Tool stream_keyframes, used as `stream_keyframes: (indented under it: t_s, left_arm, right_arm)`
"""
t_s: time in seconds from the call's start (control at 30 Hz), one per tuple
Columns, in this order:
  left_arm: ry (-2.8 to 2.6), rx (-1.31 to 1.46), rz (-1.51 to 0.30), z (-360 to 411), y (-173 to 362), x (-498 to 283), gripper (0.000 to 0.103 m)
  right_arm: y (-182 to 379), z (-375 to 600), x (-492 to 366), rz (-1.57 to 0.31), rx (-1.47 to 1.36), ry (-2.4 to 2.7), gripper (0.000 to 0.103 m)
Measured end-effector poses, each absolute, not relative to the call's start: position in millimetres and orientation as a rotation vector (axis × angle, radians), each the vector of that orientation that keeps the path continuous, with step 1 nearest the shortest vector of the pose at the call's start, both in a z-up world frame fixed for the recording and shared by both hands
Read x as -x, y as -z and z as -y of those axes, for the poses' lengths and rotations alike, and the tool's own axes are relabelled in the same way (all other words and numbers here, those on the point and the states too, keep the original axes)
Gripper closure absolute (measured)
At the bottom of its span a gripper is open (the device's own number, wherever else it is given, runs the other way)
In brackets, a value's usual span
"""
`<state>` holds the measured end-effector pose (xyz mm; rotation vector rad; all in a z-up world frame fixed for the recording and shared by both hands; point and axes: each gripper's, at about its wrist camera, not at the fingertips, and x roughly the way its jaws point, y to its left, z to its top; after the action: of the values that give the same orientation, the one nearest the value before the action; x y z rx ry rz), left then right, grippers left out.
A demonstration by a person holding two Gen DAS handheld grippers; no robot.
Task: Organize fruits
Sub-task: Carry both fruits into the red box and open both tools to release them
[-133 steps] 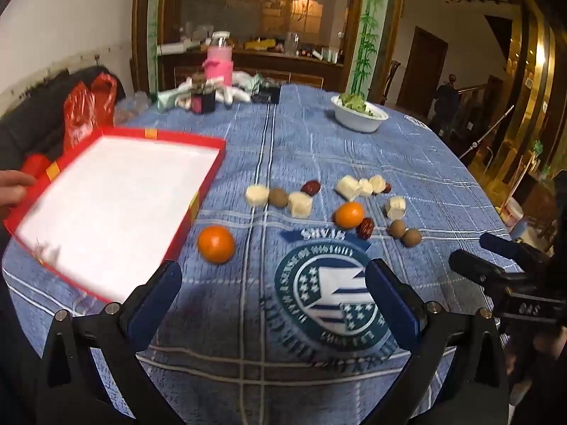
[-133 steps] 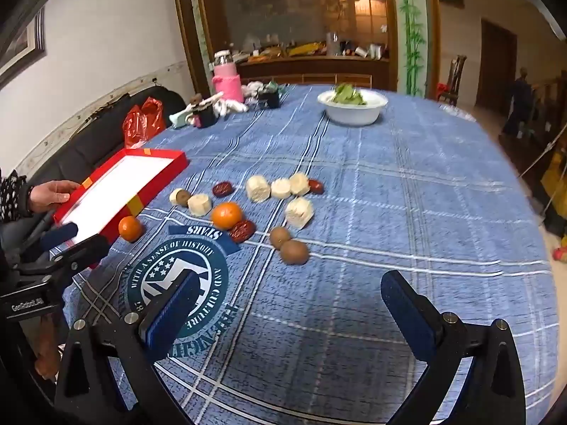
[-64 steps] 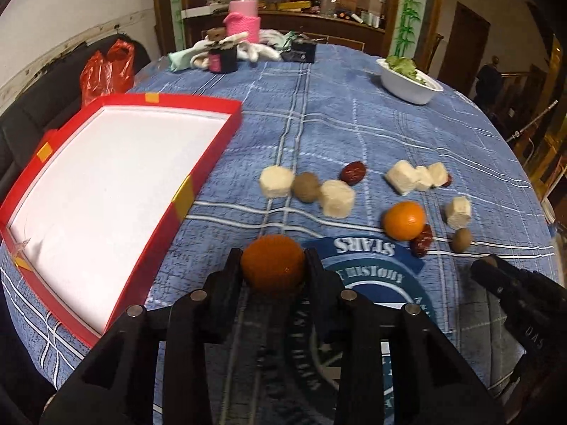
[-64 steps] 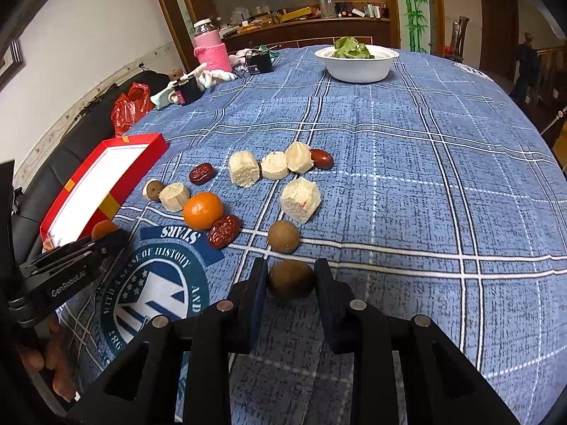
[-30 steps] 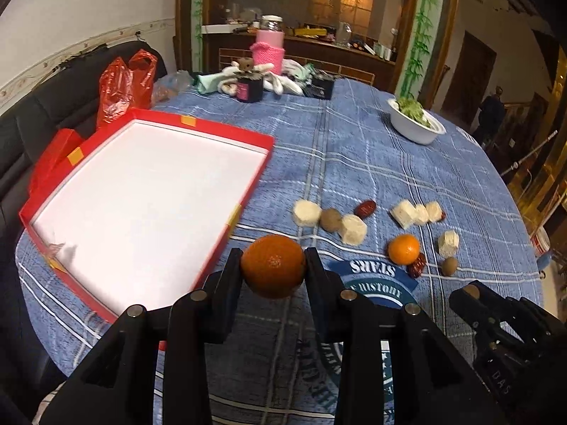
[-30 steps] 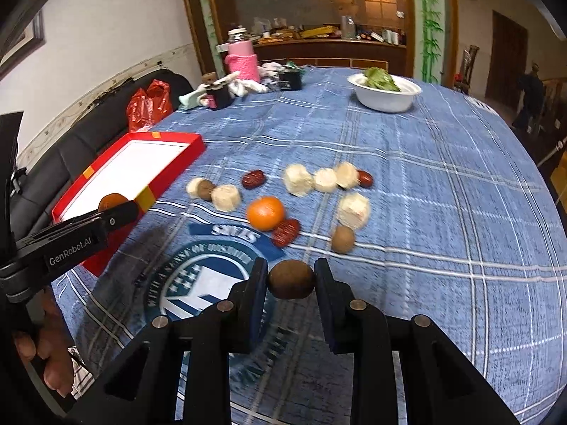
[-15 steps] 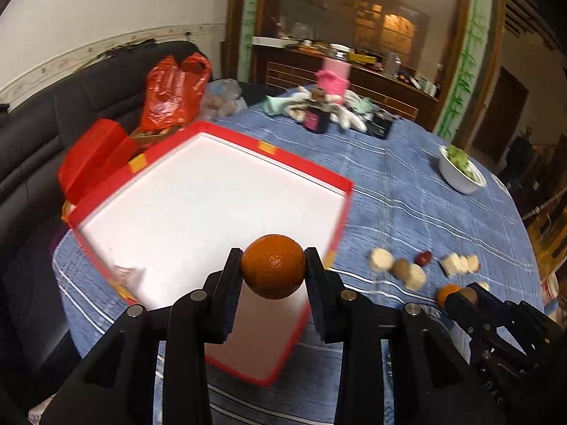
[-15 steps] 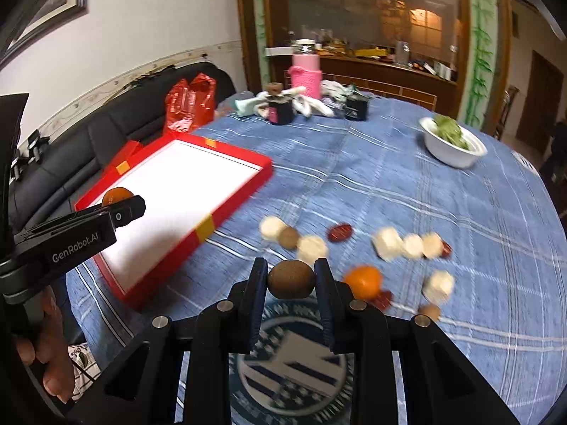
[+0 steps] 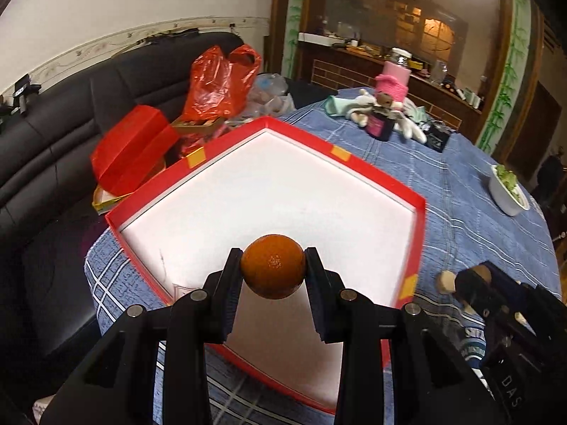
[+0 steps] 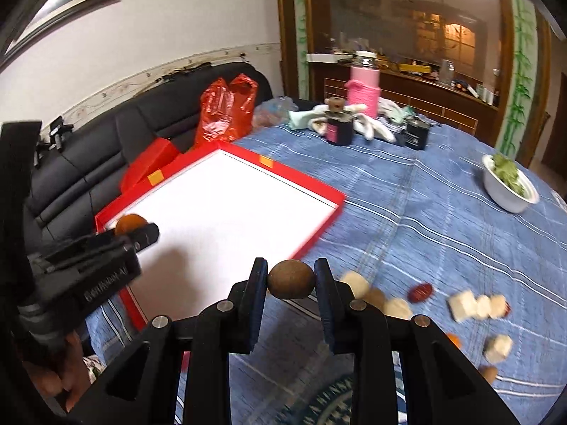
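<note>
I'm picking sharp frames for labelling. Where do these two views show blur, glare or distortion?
Left wrist view: orange crisp, red tray rim smeared, fisheye bends the wall. Right wrist view: brown fruit sharp, pieces on the blue cloth motion-blurred, white tray floor overexposed.

Two grippers (image 9: 273, 269) (image 10: 291, 279) — one tray (image 10: 312, 244)

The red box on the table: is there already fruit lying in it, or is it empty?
Empty. The red box shows only bare white floor; the orange is above it, held in the left tongs.
</note>
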<state>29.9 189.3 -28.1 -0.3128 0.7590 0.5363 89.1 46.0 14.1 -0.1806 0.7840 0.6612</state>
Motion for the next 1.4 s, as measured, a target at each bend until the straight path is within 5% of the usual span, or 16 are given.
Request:
stream_keyframes:
  t_s: [1.13, 1.2, 1.27, 1.3, 1.4]
  left_arm:
    - [-0.633, 0.368, -0.915, -235, 60, -59, 0.07]
    - [-0.642, 0.365, -0.915, -235, 60, -58, 0.06]
    - [-0.655, 0.362, -0.915, -234, 59, -56, 0.042]
    - [-0.657, 0.361, -0.913, -234, 58, -55, 0.039]
    - [-0.652, 0.364, -0.917, -232, 56, -52, 0.036]
  right_arm:
    - [34, -138, -138, -0.935, 0.249, -0.732, 0.076]
    - [36, -138, -138, -0.944, 0.252, -0.724, 0.075]
    - [37, -137, -138, -0.952, 0.249, -0.717, 0.067]
    - [35, -134, -138, -0.946, 0.242, -0.712, 0.054]
    - [27, -121, -137, -0.921, 0.198, -0.708, 0.043]
